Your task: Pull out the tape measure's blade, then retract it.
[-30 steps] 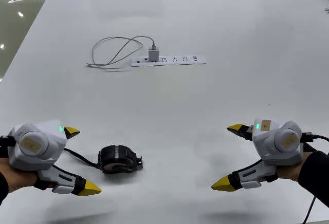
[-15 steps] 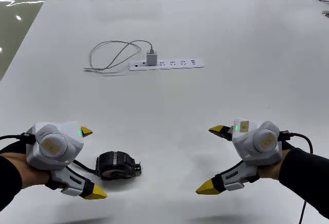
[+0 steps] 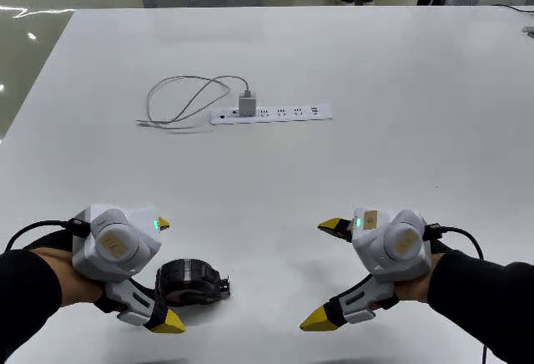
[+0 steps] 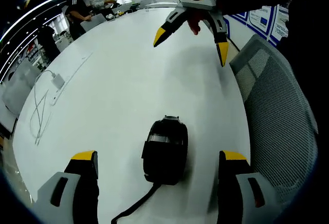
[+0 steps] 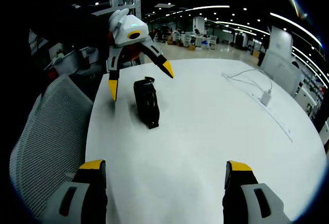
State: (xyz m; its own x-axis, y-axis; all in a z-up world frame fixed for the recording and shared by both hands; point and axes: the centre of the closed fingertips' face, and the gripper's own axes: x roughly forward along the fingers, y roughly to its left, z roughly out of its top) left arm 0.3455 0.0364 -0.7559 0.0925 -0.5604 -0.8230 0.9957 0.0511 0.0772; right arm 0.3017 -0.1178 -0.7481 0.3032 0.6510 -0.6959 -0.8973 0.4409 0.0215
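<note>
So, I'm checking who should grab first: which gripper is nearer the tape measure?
Left. The left gripper has its open jaws on either side of the tape measure, not touching it. The right gripper hovers well off to its right, also open.

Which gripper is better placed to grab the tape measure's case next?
Left. The left gripper is open, with the tape measure lying on the table between its jaws. The right gripper, also open, hangs well apart from it.

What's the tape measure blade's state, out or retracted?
Retracted: no blade extends from the tape measure, which lies on the table between the jaws of the open left claw, both clear of it.
</note>
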